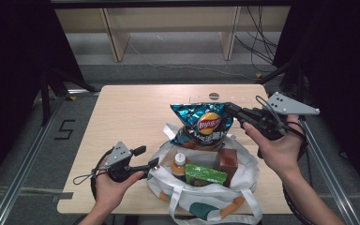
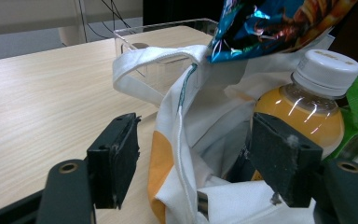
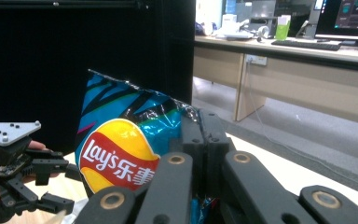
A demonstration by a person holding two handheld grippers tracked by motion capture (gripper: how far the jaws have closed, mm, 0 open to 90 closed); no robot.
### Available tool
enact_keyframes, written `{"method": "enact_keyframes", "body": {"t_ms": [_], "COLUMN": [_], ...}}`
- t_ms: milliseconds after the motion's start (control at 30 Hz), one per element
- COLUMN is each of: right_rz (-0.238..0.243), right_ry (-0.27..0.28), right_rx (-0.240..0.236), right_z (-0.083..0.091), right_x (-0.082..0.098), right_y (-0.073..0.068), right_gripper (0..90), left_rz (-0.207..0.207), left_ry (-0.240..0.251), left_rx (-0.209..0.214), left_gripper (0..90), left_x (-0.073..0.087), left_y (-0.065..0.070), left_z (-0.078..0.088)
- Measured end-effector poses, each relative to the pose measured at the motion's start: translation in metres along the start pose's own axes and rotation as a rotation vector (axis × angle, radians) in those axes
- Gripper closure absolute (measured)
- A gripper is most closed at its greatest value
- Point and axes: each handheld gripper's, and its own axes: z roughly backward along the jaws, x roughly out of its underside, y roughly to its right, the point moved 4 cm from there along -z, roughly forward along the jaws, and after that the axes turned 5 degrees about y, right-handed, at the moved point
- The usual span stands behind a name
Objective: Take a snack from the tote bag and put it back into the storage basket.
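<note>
The right gripper [image 1: 229, 108] is clamped on the top edge of the chip bag [image 1: 201, 124], held above the tote bag [image 1: 206, 197]; it looks light, crinkly, and easily crushed.

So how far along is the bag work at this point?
Bottle, green pack and brown box sit in the tote bag. The right gripper holds the chip bag above it; the left gripper straddles the rim. Whether chips go in or out is unclear.
</note>
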Motion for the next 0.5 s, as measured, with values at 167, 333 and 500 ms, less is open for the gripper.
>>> {"method": "enact_keyframes", "body": {"t_ms": [167, 333, 500], "right_rz": [-0.005, -0.003, -0.002], "right_ry": [0.019, 0.040, 0.056], "right_rx": [0.003, 0.011, 0.023], "right_z": [0.003, 0.006, 0.008], "right_x": [-0.007, -0.014, -0.022], "right_y": [0.000, 0.001, 0.003], "right_gripper": [90.0, 90.0, 90.0], "left_rz": [0.001, -0.002, -0.002], "left_ry": [-0.001, 0.004, 0.004], "left_rx": [0.000, 0.009, 0.010], "left_gripper": [32.2, 32.2, 32.3], "left_x": [0.000, 0.000, 0.000], "left_y": [0.000, 0.000, 0.000], "left_z": [0.000, -0.001, -0.001]}}
